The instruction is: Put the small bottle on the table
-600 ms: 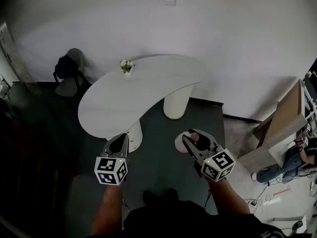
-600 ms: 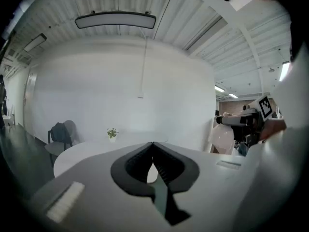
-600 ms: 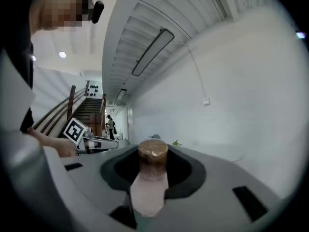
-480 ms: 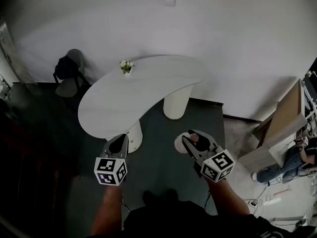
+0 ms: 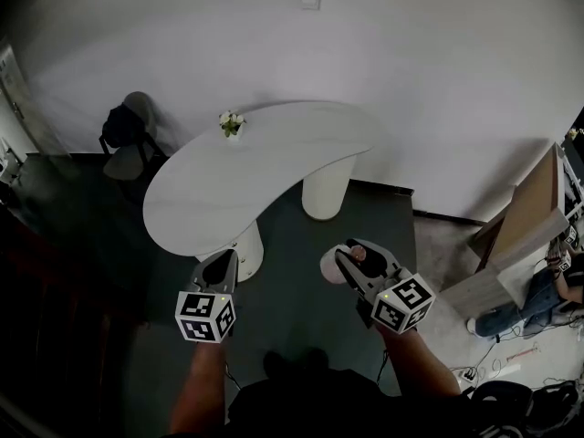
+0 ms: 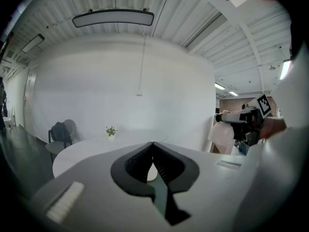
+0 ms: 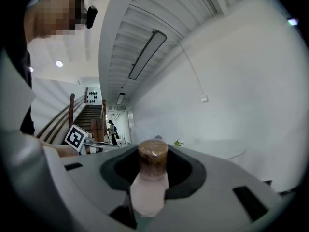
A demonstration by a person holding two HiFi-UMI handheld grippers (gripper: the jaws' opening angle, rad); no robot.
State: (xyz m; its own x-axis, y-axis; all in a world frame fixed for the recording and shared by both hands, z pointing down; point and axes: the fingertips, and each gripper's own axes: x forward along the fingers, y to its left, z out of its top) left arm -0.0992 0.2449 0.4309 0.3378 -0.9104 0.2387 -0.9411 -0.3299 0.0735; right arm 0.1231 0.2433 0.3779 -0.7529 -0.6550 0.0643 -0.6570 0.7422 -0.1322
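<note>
The small bottle [image 5: 334, 268] has a pale pink body and a brown cap [image 5: 359, 253]. My right gripper [image 5: 350, 262] is shut on it, holding it level above the dark floor, short of the white curved table [image 5: 265, 167]. In the right gripper view the bottle [image 7: 149, 185] stands between the jaws, cap [image 7: 153, 154] toward the far end. My left gripper [image 5: 219, 268] hovers near the table's front edge; its jaws meet at the tips [image 6: 153, 143] with nothing between them. From the left gripper view the bottle [image 6: 223, 137] shows at the right.
A small potted plant [image 5: 231, 122] stands at the table's far left end. A chair with a dark bag [image 5: 123, 133] is by the wall at the left. Wooden boards [image 5: 525, 217] and a seated person [image 5: 540, 301] are at the right. Stairs [image 7: 72, 117] show behind.
</note>
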